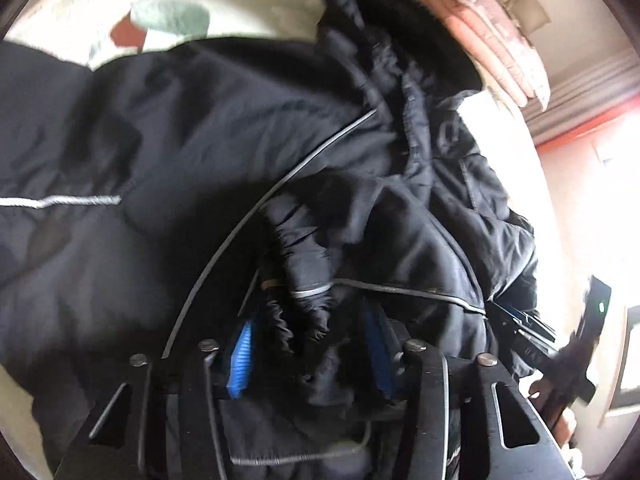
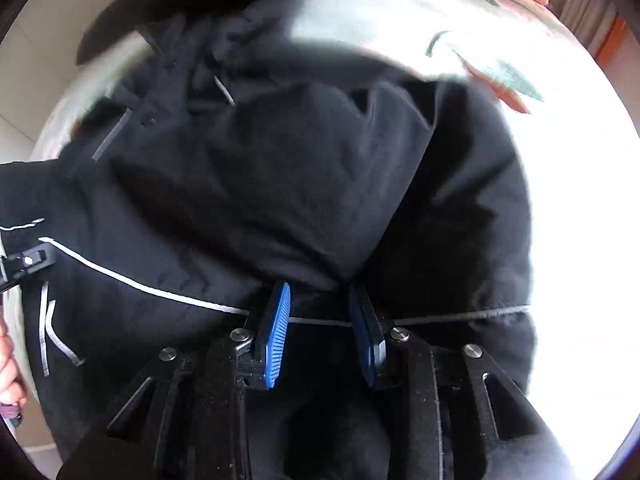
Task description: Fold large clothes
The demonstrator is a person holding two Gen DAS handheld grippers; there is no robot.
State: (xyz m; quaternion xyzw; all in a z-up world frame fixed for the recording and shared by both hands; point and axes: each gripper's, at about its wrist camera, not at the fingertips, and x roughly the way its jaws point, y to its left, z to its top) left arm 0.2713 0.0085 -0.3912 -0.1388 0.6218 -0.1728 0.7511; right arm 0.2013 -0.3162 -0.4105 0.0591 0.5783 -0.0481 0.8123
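Note:
A large black padded jacket (image 1: pixel 192 140) with thin grey reflective piping lies bunched on a pale patterned bedspread (image 1: pixel 224 4). My left gripper (image 1: pixel 310 312) has its blue pads on either side of a bunched cuff and fabric fold of the jacket and grips it. My right gripper (image 2: pixel 320 308) is closed on the jacket's hem (image 2: pixel 316 322) along the grey piping; the jacket (image 2: pixel 300 168) fills that view. The right gripper's body shows at the right edge of the left wrist view (image 1: pixel 532 340). The left gripper's tip shows at the left edge of the right wrist view (image 2: pixel 28 260).
Folded pink bedding (image 1: pixel 488 40) is stacked at the far side of the bed. A bright window and orange-trimmed wall (image 1: pixel 592 132) stand to the right. The bedspread (image 2: pixel 560 80) shows around the jacket. A person's hand (image 2: pixel 8 368) shows at the left edge.

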